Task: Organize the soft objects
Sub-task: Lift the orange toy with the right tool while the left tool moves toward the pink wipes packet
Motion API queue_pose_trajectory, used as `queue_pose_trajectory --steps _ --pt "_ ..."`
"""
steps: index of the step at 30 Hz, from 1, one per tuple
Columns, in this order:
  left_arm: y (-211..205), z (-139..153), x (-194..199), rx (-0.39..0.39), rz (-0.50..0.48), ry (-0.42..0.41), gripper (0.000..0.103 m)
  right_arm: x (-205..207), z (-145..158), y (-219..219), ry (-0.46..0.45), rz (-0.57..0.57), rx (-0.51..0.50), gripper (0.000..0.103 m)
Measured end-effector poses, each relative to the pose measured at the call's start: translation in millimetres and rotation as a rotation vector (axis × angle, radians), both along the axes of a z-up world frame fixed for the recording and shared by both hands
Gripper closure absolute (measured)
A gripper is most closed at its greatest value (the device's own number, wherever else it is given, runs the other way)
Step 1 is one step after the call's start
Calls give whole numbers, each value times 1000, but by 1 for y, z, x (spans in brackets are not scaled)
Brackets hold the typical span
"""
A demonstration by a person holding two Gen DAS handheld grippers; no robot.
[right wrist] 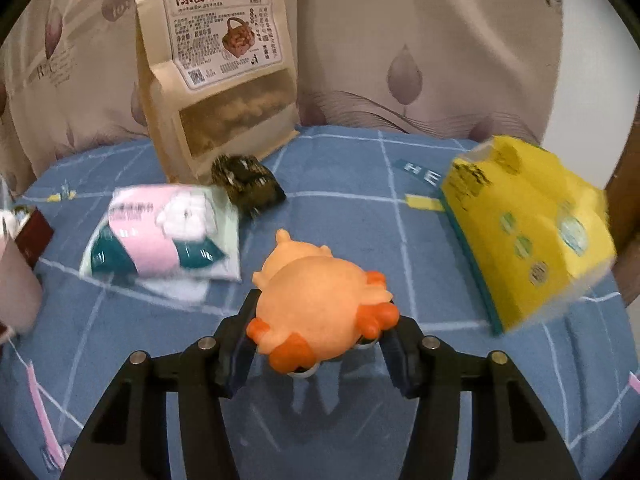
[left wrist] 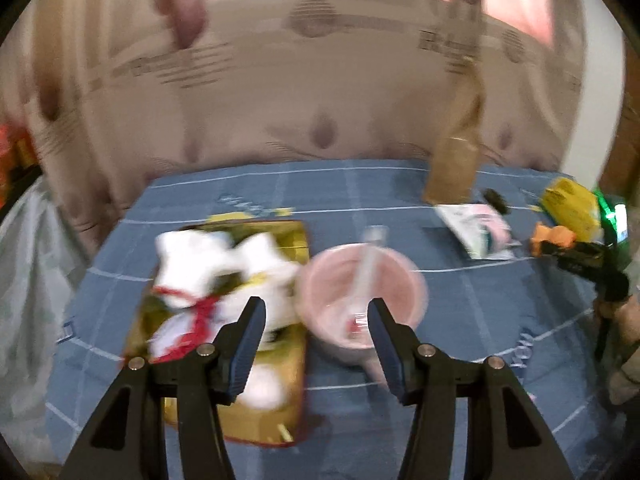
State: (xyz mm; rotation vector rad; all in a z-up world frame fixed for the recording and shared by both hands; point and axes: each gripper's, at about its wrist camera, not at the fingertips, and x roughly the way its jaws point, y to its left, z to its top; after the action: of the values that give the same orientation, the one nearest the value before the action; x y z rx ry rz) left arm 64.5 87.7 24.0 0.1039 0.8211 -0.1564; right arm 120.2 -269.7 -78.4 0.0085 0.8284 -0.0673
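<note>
A blue checked cloth, matt, is spread over the surface. The orange toy is seen as smooth, softly matt rubber or foam. The white plush toy looks fluffy. The snack bag is matt kraft paper; the yellow pack is glossy plastic film.

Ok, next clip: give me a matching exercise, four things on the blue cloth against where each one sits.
Things:
1. white plush cat
2. orange toy
3. brown snack bag
4. straw

Places:
A. in the pink cup
B. standing against the curtain
C. between the right gripper fingers
D. in the yellow box

Pairs: 1-D, 2-C, 3-B, 4-A
</note>
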Motion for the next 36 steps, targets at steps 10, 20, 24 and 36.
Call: queue_pose_trajectory --steps 10,20,24,36 --pt "-91 -5 32 49 -266 63 37 -24 -12 -19 7 -36 8 53" --pt "-179 -19 79 213 -513 87 35 -21 -15 -20 20 -33 48 53" --pt "-204 -34 99 266 -615 149 35 -20 -15 -18 28 -30 54 53" --pt "-257 -73 145 446 -728 256 33 -19 -19 -29 35 -38 154 53"
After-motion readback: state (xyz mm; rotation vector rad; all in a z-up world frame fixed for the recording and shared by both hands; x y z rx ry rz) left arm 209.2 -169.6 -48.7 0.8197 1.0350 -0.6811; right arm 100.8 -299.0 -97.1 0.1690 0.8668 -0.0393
